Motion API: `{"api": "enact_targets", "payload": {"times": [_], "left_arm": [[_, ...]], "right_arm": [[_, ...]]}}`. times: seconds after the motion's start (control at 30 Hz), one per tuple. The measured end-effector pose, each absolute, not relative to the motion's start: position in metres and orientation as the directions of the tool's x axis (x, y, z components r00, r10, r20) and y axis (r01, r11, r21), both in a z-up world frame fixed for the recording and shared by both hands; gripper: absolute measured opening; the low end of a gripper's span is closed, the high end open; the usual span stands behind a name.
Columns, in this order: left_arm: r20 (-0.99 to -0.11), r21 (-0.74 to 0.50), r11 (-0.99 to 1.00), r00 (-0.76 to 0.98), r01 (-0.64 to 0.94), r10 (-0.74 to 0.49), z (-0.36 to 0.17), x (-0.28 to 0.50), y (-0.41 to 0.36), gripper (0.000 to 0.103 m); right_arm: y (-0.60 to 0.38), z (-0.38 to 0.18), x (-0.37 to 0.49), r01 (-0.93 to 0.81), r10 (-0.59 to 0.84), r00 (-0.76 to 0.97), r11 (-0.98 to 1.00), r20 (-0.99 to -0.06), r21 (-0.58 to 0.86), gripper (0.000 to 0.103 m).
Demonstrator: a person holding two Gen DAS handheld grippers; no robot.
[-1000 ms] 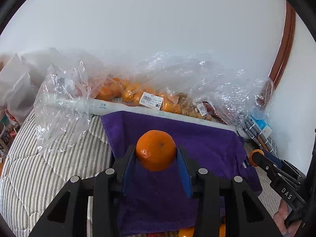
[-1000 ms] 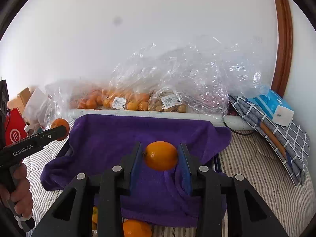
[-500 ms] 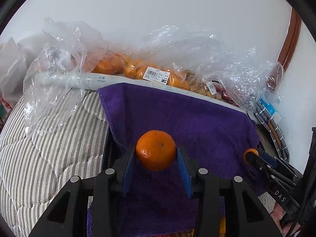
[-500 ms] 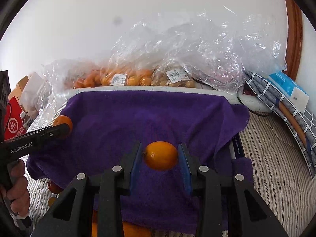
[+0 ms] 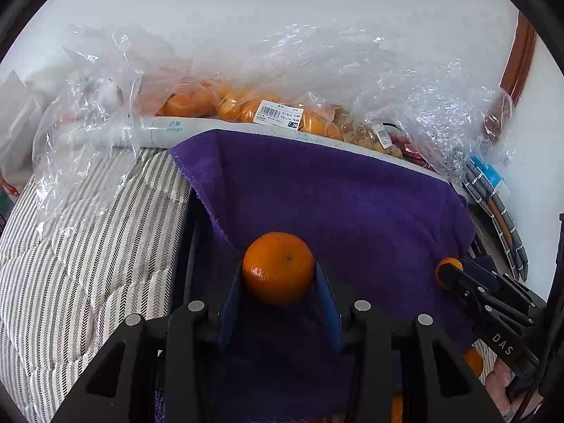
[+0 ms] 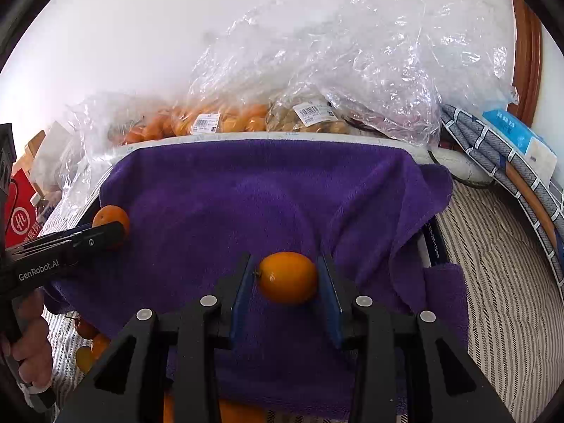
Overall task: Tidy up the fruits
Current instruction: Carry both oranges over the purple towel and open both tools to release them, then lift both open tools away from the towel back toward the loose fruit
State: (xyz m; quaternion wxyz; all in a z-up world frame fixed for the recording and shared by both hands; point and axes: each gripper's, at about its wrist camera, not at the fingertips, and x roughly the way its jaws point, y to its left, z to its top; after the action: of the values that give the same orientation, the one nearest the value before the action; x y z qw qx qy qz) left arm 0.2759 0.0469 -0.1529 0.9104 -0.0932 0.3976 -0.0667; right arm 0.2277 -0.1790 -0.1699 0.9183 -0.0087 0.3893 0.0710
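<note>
My left gripper [image 5: 278, 275] is shut on a round orange mandarin [image 5: 277, 267] and holds it over the near left part of a purple towel [image 5: 335, 204]. My right gripper [image 6: 287, 276] is shut on a smooth oval orange fruit [image 6: 287, 277] over the near middle of the same towel [image 6: 253, 190]. The left gripper with its mandarin [image 6: 111, 220] also shows at the left of the right wrist view. The right gripper's fruit [image 5: 448, 268] shows at the right of the left wrist view. Several loose fruits [image 6: 88, 349] lie by the towel's near left edge.
Clear plastic bags of oranges [image 5: 246, 109] and other fruit [image 6: 310, 120] lie along the wall behind the towel. The striped bedding [image 5: 81, 246] spreads left and right [image 6: 500, 282]. A checked cloth with a blue box [image 6: 511, 134] lies far right. A red package [image 6: 21, 211] is far left.
Both grippers have moved forward and lower over the purple towel, each still holding its fruit. The bags at the back look nearer.
</note>
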Motion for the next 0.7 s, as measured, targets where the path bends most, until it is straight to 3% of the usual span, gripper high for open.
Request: {"api": "enact_targets", "payload": {"times": [0.27,0.43,0.5,0.57,0.7], "left_arm": [[-0.716,-0.199,0.979,0.674,0.055,-0.183,-0.154,0.275,0.041,0.039],[-0.716,-0.196,0.978,0.672,0.064,-0.188,-0.153,0.274,0.039,0.040],[-0.704,-0.220,0.973,0.680,0.064,-0.204,-0.152,0.272,0.042,0.041],[-0.699,-0.236,0.970,0.682,0.064,-0.215,-0.150,0.271,0.043,0.047],[-0.685,-0.242,0.969,0.697,0.057,-0.212,-0.145,0.267,0.044,0.047]], "right_arm": [[-0.179,-0.166,0.224,-0.134,0.118,0.705,0.990,-0.699,0.033,0.038],[-0.180,-0.164,0.223,-0.124,0.106,0.711,0.992,-0.695,0.024,0.049],[-0.181,-0.161,0.220,-0.116,0.097,0.727,0.993,-0.680,0.017,0.060],[-0.182,-0.159,0.217,-0.113,0.089,0.749,0.994,-0.657,0.005,0.063],[-0.186,-0.154,0.216,-0.101,0.083,0.756,0.995,-0.649,0.009,0.063]]}}
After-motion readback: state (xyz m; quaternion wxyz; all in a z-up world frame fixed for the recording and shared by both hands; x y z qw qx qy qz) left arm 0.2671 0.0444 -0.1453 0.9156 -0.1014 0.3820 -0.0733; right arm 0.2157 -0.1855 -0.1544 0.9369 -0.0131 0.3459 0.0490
